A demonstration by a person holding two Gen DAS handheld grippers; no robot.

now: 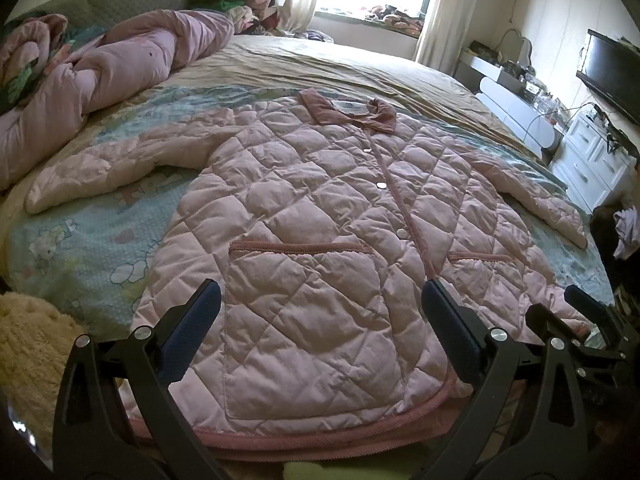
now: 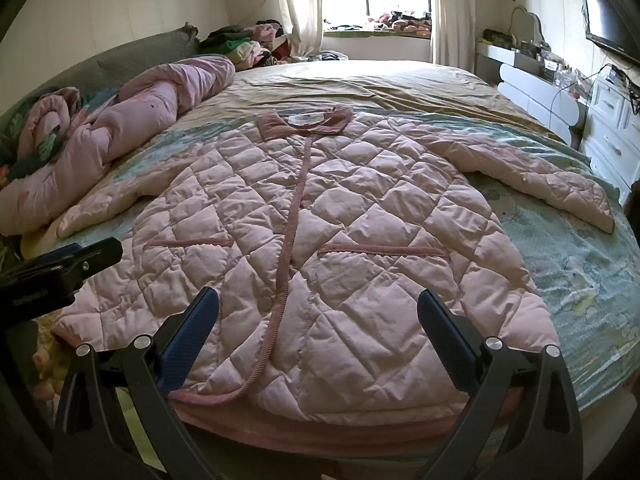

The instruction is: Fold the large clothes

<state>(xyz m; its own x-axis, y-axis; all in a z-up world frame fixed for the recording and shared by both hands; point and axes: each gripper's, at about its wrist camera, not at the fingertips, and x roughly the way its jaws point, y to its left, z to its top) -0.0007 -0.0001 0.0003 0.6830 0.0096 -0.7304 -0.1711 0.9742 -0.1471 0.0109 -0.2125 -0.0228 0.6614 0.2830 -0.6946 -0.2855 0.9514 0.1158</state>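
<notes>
Quilted pink coat spread flat on bed for folding; left gripper and right gripper poised wide open above hem, empty.

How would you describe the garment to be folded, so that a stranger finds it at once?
On the large bed, nearest its foot, a pink quilted coat lies flat with both sleeves spread. Unlike the rumpled pink duvet by the headboard, it has a darker pink collar, trim and snap buttons.

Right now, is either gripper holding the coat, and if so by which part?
Nothing is held. The left gripper and right gripper both hang open above the hem of the pink coat, which lies flat on the bed.
</notes>
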